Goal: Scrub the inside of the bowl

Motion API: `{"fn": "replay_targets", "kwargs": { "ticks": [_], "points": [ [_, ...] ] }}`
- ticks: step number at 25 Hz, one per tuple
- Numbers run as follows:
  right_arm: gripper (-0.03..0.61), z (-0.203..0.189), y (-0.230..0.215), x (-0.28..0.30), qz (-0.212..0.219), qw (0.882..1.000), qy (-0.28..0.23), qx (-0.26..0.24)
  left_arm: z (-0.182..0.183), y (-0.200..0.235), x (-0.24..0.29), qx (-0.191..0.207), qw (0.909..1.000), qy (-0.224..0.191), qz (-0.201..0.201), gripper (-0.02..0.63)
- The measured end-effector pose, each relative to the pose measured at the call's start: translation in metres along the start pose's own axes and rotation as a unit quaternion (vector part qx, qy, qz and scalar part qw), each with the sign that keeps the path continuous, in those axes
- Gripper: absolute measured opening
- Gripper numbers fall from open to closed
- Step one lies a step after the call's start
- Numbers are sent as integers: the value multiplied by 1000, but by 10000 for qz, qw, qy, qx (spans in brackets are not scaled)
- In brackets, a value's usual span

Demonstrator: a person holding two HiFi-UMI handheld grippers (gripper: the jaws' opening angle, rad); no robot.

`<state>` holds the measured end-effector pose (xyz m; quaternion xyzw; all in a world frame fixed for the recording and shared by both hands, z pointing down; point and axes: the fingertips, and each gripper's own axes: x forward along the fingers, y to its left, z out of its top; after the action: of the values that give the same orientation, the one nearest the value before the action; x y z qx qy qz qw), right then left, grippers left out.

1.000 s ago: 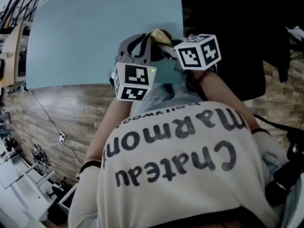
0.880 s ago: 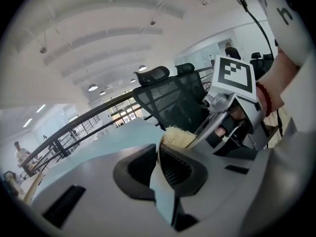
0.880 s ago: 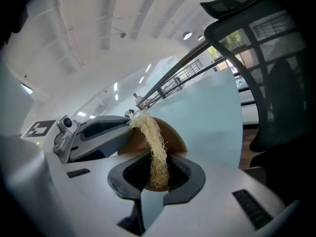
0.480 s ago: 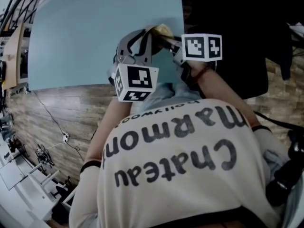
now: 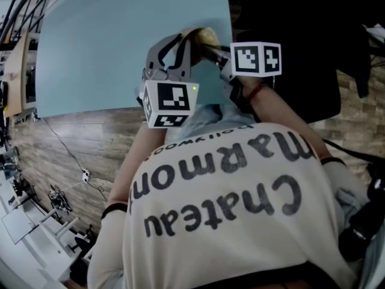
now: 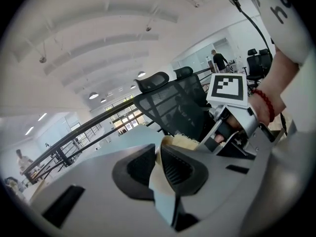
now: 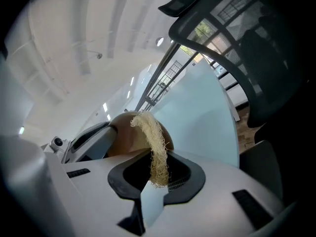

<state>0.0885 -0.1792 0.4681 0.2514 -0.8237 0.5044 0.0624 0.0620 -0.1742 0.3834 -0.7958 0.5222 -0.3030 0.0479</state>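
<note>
Bowl (image 7: 129,137): small, tan, smooth matte wall, rounded outside. The thin rim reads paler, almost cream, in the left gripper view. It is held up over the far right part of the pale blue tabletop (image 5: 102,47), not resting on it.

Left claw (image 6: 158,157): narrow, pads on either side of the bowl's wall at the rim, gripping it. The jaws have just been opening slightly, with the wall between them and both pads against it.

Right claw (image 7: 159,174): narrow, clamped on the lower end of the scrubber (image 7: 154,137). The scrubber is a pale yellow, coarse fibrous strip with a frayed edge. It rises from the pads and curls over the top of the bowl's rim. Cannot tell how far it reaches inside.

The two claws sit close together, tips nearly meeting at the bowl, left one to the bowl's left in the head view and right one coming in from the right.

Black mesh chair (image 7: 247,43) stands beyond the tabletop's edge. Wood-look floor (image 5: 78,137) lies below.
</note>
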Motion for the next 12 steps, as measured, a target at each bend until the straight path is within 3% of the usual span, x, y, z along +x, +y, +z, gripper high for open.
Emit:
{"fn": "replay_targets", "kwargs": {
  "ticks": [6,12],
  "points": [
    [63,0,27,3,281,9976,83,-624,3,8,-4,-225,9997,-2,72,26],
    [63,1,50,6,529,9931,190,-1028,6,8,-6,-73,9999,-66,68,20]
  ]
}}
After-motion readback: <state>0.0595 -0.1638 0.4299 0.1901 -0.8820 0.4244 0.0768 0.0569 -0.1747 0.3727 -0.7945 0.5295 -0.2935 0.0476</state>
